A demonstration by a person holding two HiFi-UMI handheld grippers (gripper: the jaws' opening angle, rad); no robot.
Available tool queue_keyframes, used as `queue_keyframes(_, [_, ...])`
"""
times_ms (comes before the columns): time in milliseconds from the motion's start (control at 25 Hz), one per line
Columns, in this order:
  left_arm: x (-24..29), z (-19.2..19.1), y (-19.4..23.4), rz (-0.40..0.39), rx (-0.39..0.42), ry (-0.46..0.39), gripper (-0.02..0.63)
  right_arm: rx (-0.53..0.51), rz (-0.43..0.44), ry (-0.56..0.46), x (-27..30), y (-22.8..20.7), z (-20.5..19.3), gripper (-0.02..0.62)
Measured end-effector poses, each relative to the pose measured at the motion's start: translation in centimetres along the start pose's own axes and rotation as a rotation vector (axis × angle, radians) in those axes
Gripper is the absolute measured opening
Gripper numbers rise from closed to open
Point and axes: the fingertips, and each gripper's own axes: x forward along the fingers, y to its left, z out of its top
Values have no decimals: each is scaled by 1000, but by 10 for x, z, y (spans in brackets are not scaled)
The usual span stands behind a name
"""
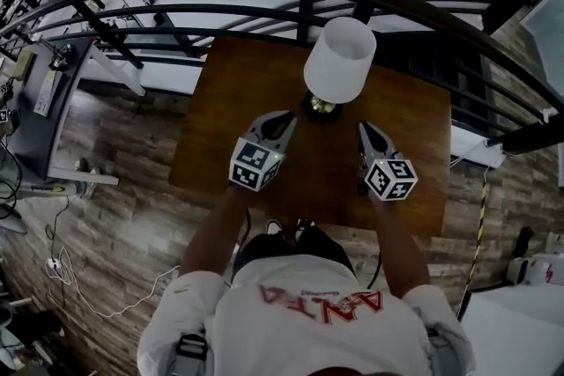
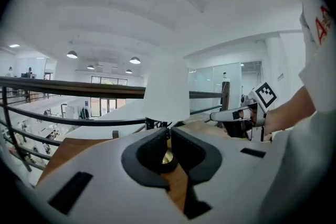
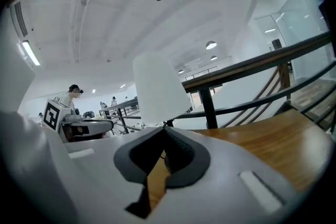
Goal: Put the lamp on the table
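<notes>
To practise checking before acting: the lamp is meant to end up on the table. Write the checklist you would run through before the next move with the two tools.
1. Lamp on the table: ok, it stands upright on the wood.
2. Lamp away from the table's edges: ok, bare wood shows on every side.
3. Left tool free of the lamp: ok, jaws together with nothing between them, the tip short of the brass base.
4. Right tool free of the lamp: ok, jaws together, empty, beside the base.
5. Base sitting flat: cannot tell, the shade hides much of it from above.
</notes>
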Motion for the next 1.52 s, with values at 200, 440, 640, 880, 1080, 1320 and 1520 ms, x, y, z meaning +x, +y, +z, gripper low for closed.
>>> queue_keyframes(200, [-50, 38, -16, 28, -30, -35, 32, -78, -42, -37, -48, 41, 36, 3])
queue_keyframes(440, [-85, 96, -26, 37, -13, -74, 32, -97, -53, -91, -84, 72, 82, 3])
queue_keyframes(640, [-107, 123, -48, 97, 69, -95, 32, -138, -37, -193, -114, 83, 138, 3])
queue_keyframes(880, [-119, 150, -74, 163, 32, -157, 32, -152, 14, -237, -142, 82, 183, 3])
queue_keyframes(1080, [-118, 161, -88, 204, 7, -176, 32, -160, 30, -233, -159, 72, 189, 3])
queue_keyframes(1320, [-119, 161, -88, 203, 3, -166, 32, -197, 32, -212, -155, 74, 188, 2])
queue_keyframes(1520, [-115, 164, -86, 199, -6, -169, 32, -230, 39, -232, -157, 80, 197, 2])
